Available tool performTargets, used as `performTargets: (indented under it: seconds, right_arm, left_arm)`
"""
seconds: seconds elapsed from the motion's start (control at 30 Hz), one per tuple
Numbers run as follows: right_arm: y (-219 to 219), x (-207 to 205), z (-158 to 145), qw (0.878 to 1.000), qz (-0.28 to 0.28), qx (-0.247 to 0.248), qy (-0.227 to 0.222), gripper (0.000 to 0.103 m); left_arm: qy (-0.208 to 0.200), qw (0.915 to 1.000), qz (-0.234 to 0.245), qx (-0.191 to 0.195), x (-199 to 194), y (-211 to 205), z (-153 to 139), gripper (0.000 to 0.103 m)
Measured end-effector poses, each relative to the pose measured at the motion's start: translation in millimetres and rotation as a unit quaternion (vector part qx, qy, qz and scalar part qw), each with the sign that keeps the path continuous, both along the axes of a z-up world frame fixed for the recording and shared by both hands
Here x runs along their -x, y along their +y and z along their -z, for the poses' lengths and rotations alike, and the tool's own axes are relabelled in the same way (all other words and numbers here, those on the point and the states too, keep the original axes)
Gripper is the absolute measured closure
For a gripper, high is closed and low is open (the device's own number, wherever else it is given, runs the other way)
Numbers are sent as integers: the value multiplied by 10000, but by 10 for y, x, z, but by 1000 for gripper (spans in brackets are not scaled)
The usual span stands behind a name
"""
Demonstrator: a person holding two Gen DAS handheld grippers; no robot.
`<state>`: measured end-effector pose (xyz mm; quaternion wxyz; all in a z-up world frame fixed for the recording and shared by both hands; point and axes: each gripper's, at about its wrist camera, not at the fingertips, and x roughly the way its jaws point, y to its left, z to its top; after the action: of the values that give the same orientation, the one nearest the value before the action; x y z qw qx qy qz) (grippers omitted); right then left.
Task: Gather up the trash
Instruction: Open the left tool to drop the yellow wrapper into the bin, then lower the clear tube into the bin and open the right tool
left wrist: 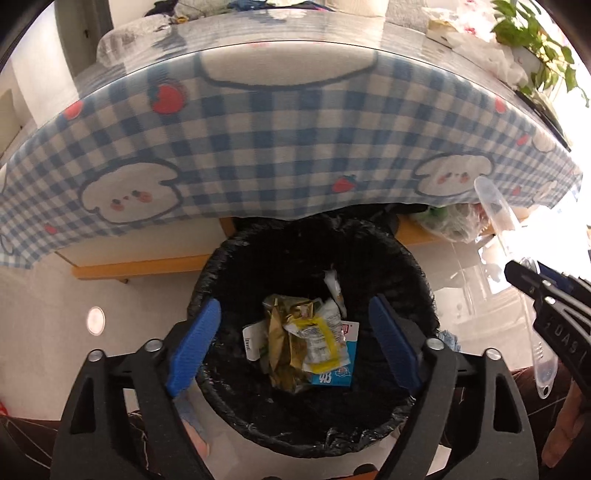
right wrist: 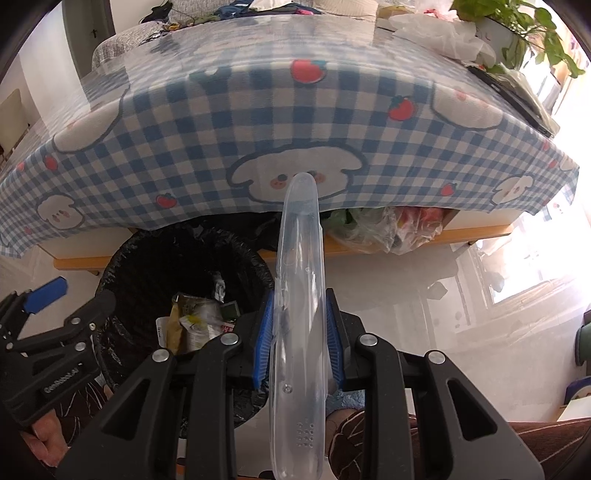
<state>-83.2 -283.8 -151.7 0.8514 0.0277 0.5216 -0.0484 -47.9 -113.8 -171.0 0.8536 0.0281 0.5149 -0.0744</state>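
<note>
Your right gripper (right wrist: 298, 339) pinches a long clear plastic case (right wrist: 300, 295) around its middle, just right of the bin | your left gripper (left wrist: 291, 339) hangs wide open, empty, over the black-lined bin (left wrist: 417, 258) | wrappers (left wrist: 306, 343) lie inside, below the checked tablecloth (left wrist: 258, 147).

Blue checked tablecloth (left wrist: 280, 147), potted plant (right wrist: 517, 26), glossy floor (left wrist: 44, 332)

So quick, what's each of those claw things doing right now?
Left gripper: open, holding nothing, above the black-lined bin.
Right gripper: closed on a long clear plastic case.
</note>
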Motion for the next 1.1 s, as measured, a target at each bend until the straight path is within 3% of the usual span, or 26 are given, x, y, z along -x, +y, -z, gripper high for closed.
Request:
performTargets:
  seconds: [0.07, 0.27, 0.7, 1.1]
  right_arm:
    - [60, -10, 47, 10000, -66, 13, 30, 78]
    - [242, -38, 199, 9996, -247, 14, 130, 78]
    - [765, -81, 481, 9970, -696, -51, 347, 78]
    - [1011, -140, 559, 9951, -896, -246, 346, 78]
  left_arm:
    - [-45, 10000, -67, 5, -8, 67, -5, 12]
    - [-179, 9996, -215, -46, 22, 277, -10, 6]
    - [-21, 9981, -590, -202, 7, 674, 232, 6]
    - [-21, 9949, -1007, -74, 72, 982, 190, 6]
